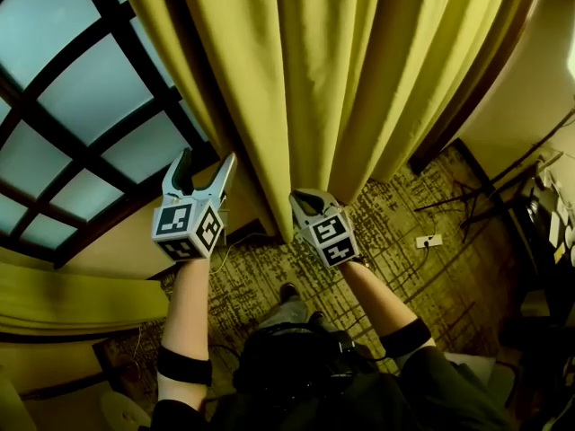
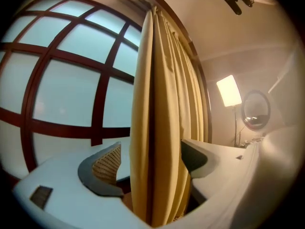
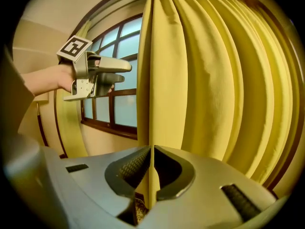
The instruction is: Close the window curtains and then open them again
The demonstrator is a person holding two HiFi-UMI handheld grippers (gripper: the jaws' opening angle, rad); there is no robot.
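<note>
At the left, the window [image 1: 90, 106] lay uncovered. Our left gripper [image 1: 207, 162] had its jaws spread and gripped nothing. The edge of the yellow curtain [image 1: 341, 70] hung in the gap, clear of the left pad. Just right of it, our right gripper [image 1: 307, 201] was clamped on that same edge, the cloth pinched between both pads.

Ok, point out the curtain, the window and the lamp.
curtain [image 1: 314, 79]: head view, on a middle fold.
window [image 1: 90, 97]: head view, on a glass pane.
lamp [image 2: 228, 90]: left gripper view, on its lit panel.
</note>
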